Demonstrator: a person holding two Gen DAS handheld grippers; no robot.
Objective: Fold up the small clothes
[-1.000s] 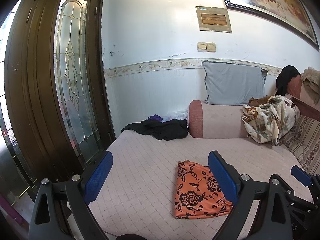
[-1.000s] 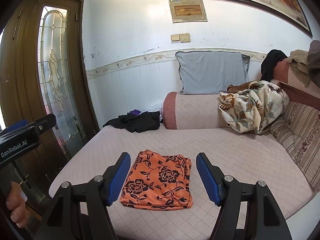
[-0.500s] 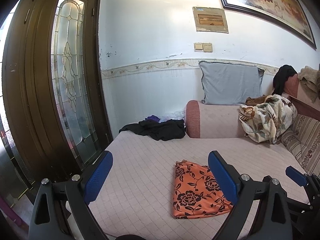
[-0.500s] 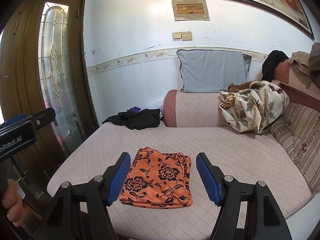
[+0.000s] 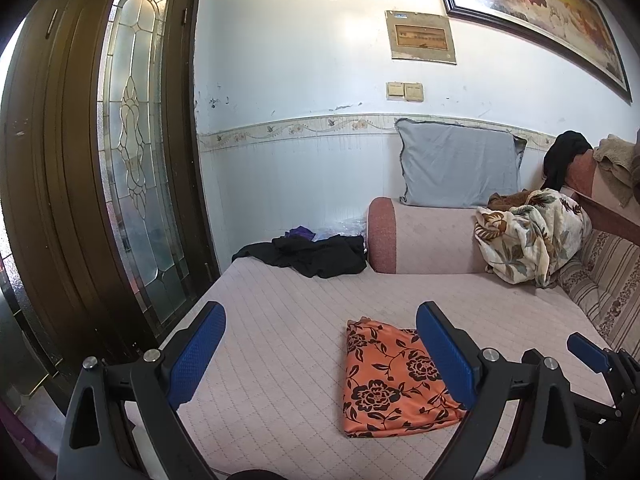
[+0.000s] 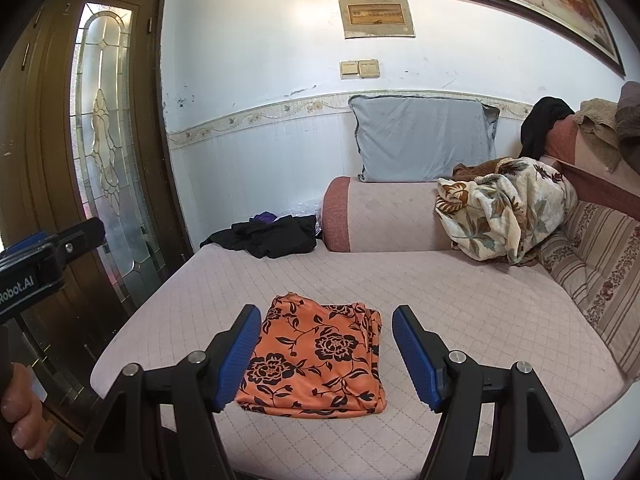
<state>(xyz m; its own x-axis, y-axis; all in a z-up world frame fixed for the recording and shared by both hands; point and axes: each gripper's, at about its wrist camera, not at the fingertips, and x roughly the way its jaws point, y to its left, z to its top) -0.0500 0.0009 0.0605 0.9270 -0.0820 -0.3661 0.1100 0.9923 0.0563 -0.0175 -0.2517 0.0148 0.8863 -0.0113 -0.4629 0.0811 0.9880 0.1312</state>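
R claw [image 6: 326, 354] is hanging low-center of its frame w/ jaws wide apart, gripping nothing. Folded orange cloth [image 6: 320, 364] is lying flat on the bed [image 6: 460, 320] just past the tips, between them. L claw [image 5: 320, 354] is also gaping apart, empty; cloth [image 5: 384, 376] is sitting lower right-center. Black clothes [image 6: 268, 238] are lying mid-left by the bolster [image 6: 380, 216].

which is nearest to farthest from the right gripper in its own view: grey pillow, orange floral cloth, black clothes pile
From the right gripper, in the right wrist view:
1. Orange floral cloth, folded flat on the sofa seat right in front of the open jaws.
2. Black clothes pile, back left of the seat.
3. Grey pillow, against the wall atop the bolster.
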